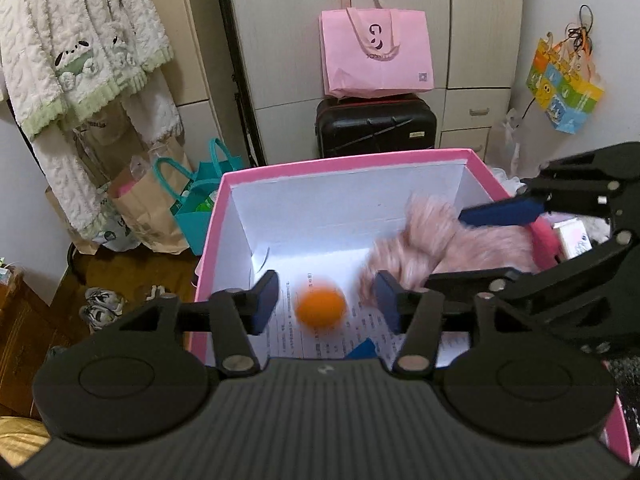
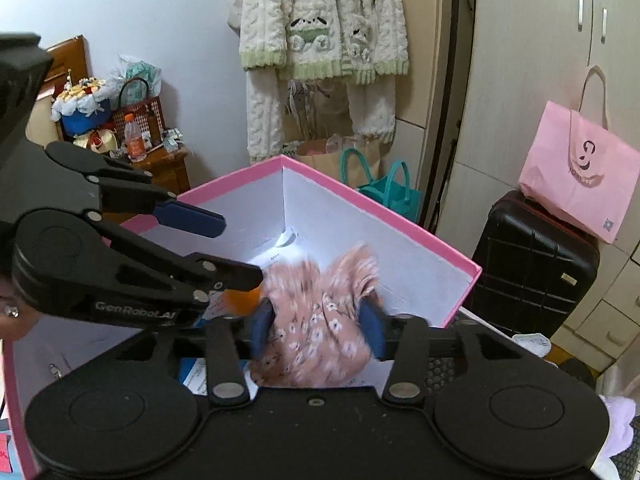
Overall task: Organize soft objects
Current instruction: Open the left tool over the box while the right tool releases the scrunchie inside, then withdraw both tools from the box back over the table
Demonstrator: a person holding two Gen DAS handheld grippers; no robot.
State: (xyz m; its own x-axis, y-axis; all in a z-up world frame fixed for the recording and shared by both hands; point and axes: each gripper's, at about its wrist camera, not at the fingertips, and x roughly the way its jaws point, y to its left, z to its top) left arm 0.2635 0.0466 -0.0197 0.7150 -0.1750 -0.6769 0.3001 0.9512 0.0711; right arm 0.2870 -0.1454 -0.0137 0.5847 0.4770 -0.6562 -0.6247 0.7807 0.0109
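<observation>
Grippers both over the pink cardboard box with white inside. Left gripper has jaws spread, nothing between the pads; blurred orange fuzzy ball sits below the gap on printed paper on the box floor. Right gripper spread too, blurred pink floral fluffy fabric between its pads, contact unclear. "GenRobot.AI" readable on the left gripper's arm in the right wrist view. Farther: black hard-shell suitcase with pink tote bag on top, logo unreadable; cream knit robe hanging on the wall.
</observation>
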